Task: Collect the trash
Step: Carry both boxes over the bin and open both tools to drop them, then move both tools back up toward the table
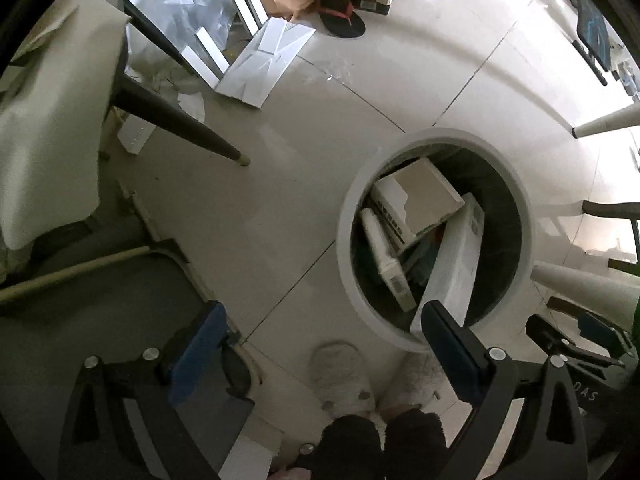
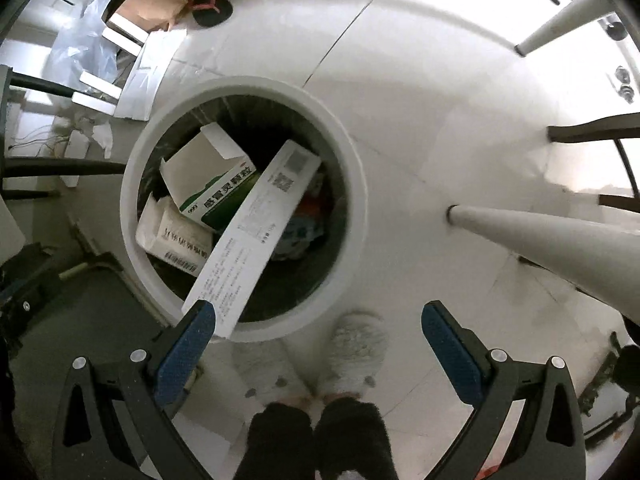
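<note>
A round white trash bin stands on the floor below both grippers. Inside lie a green and white medicine box, a second white box and some crumpled wrappers. A long white printed box leans in the bin, and its lower end sticks out over the rim, beside the left finger of my right gripper. That gripper is open and grips nothing. My left gripper hangs open and empty over the floor, left of the bin. In its view the long box ends by its right finger.
A person's fluffy white slippers and dark trouser legs stand just below the bin. Dark chair legs and white table legs flank it. White cardboard pieces, a plastic bag and a flip-flop lie farther off.
</note>
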`<control>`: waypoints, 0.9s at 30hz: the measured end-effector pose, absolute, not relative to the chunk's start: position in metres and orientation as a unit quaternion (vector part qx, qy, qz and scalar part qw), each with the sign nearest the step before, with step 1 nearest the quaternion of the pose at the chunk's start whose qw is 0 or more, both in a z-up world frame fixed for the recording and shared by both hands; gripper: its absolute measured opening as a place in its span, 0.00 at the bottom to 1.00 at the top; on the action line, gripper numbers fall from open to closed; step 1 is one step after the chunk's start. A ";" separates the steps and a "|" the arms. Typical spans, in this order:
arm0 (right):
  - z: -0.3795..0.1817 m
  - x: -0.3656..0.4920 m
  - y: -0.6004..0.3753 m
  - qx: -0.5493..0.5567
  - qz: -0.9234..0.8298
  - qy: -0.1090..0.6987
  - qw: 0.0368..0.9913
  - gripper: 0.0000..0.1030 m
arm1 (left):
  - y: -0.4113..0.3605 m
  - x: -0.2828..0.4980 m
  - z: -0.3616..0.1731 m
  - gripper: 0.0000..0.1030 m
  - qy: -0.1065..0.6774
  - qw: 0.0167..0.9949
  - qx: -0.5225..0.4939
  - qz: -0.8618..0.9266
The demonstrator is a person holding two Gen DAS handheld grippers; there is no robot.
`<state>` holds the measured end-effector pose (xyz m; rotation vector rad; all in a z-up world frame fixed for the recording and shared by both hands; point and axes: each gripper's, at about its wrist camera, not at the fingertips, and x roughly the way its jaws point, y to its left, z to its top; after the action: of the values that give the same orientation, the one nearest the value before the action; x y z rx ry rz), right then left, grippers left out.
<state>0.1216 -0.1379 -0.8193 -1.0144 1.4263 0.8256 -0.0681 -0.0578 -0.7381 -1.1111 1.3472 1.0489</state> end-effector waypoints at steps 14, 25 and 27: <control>-0.710 0.107 -0.166 -0.430 0.357 0.577 0.595 1.00 | -0.096 -0.072 -0.641 0.97 0.566 0.529 -0.444 0.450; -0.581 0.077 -0.188 -0.428 0.375 0.570 0.593 1.00 | -0.120 -0.093 -0.524 0.97 0.565 0.535 -0.426 0.462; -0.553 0.072 -0.190 -0.425 0.379 0.568 0.595 1.00 | -0.124 -0.098 -0.504 0.97 0.564 0.536 -0.422 0.465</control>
<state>0.0724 -0.1902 -0.5533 -0.9883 1.3188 0.8801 -0.0975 -0.1241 -0.5039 -1.0040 1.3428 1.1081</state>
